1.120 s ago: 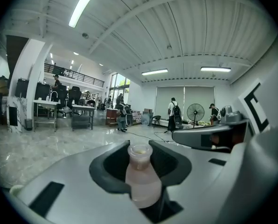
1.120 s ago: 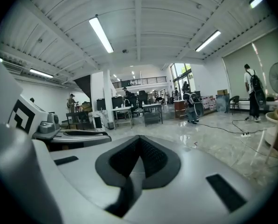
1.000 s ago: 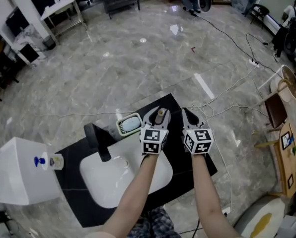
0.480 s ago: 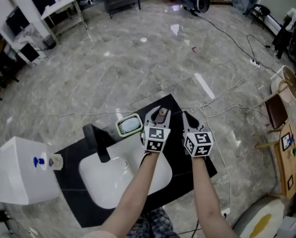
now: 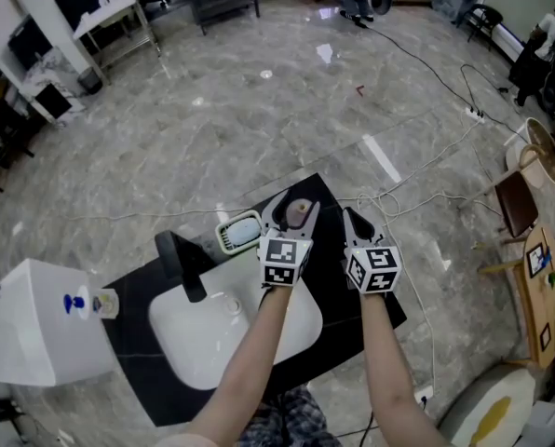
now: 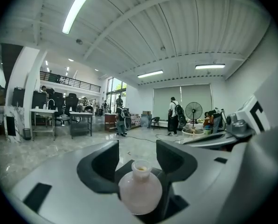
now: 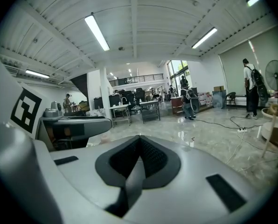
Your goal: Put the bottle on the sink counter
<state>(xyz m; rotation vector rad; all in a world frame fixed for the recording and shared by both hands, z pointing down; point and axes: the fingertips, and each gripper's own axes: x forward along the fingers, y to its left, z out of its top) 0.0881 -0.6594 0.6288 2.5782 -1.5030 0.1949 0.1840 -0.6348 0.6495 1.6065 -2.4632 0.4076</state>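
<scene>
Left gripper point(image 5: 296, 209), jaws opening, pads clear of the pink bottle point(image 6: 140, 190) standing uncapped between them on the counter point(image 5: 330, 250) just beyond the sink point(image 5: 189, 338). Right gripper point(image 5: 355, 220) closed, empty.

I'm looking into a big open lab hall: polished marble floor point(image 5: 259, 128) all round the sink point(image 5: 194, 335), cables point(image 5: 426, 66) trailing beyond it, desks point(image 6: 80, 115) and a fan point(image 6: 193, 110) farther off, strip lights point(image 6: 76, 10) overhead.
</scene>
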